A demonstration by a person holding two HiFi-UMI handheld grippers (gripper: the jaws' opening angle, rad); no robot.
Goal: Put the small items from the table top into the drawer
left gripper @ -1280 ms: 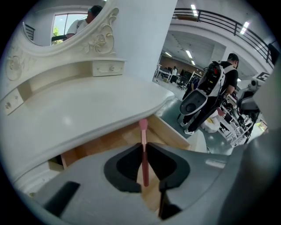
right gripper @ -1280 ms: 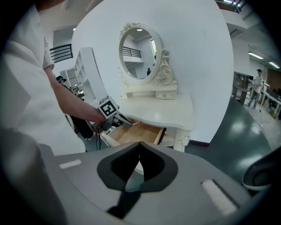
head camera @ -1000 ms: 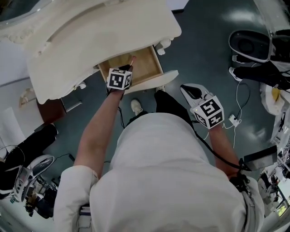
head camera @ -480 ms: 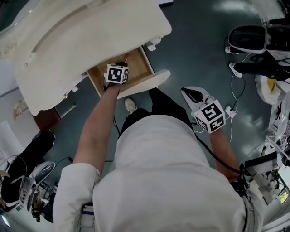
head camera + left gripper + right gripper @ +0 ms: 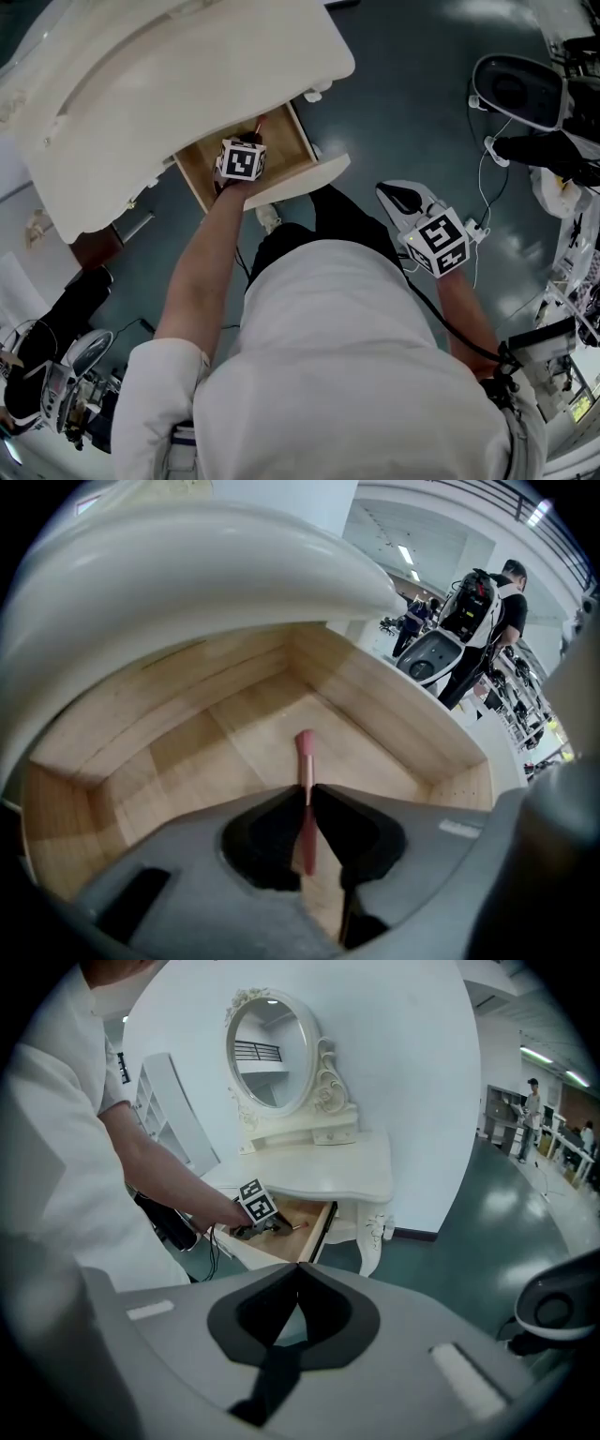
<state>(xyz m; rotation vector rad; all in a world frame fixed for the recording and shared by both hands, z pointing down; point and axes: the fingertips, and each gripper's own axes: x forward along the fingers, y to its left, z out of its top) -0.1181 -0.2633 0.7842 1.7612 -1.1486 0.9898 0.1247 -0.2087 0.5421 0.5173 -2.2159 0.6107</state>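
Note:
My left gripper (image 5: 307,794) reaches into the open wooden drawer (image 5: 394,705) of the white dressing table (image 5: 187,75). A thin pink stick (image 5: 305,761) runs between its jaws, pointing to the drawer's back, low over the drawer floor. The jaws are opening, but the tips still touch the stick. In the head view the left gripper's marker cube (image 5: 241,159) sits over the drawer (image 5: 309,178), and the stick's tip (image 5: 262,120) pokes out beyond it. My right gripper (image 5: 298,1265) hangs shut and empty over the floor, right of the drawer (image 5: 389,192).
The table top overhangs the drawer's back half. An oval mirror (image 5: 272,1049) stands on the table. On the floor lie a black-and-white device (image 5: 520,89), cables (image 5: 487,225) and dark gear (image 5: 56,309). A person with a backpack (image 5: 483,611) stands far off.
My left gripper has moved from the drawer's front edge further in over the drawer with the pink stick. The right gripper has stayed in place.

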